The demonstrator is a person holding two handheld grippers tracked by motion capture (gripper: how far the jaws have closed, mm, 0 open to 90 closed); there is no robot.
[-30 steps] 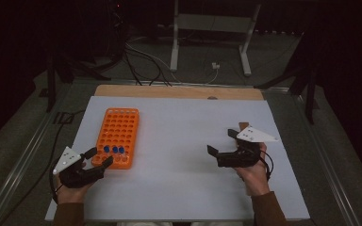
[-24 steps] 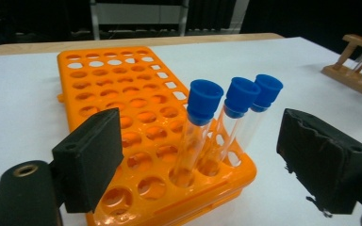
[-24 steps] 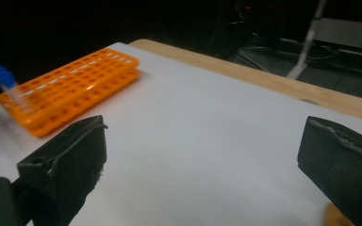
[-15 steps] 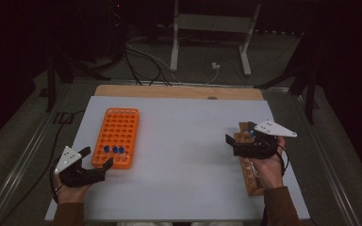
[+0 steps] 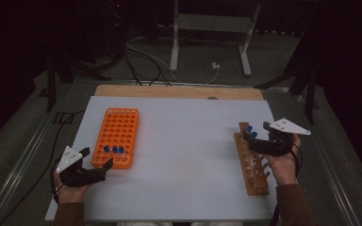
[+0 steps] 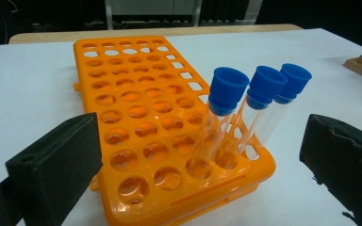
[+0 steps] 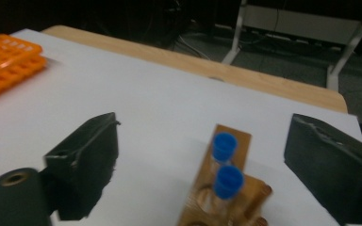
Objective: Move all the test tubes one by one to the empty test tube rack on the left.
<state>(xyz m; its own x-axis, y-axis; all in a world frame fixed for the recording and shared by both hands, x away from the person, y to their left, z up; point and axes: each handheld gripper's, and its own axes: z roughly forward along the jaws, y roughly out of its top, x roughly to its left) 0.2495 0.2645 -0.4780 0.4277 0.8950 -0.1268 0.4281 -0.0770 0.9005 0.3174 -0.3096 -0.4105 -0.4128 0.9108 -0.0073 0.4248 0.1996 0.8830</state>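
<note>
Rightward, the right gripper (image 5: 256, 139) has reached the brown wooden tube rack (image 5: 251, 165), fingers apart, closing around two blue-capped tubes (image 7: 224, 165); left gripper (image 5: 96, 158) gapes empty beside the orange plastic rack (image 5: 118, 136).

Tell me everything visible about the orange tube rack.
The orange rack looks like moulded plastic, a flat rectangular block pierced by rows of round holes. It lies flat on the white table, at its left side, just beyond the open left gripper, which does not touch it. Three clear tubes with blue caps stand leaning in holes near its near end; the other holes are empty.
</note>
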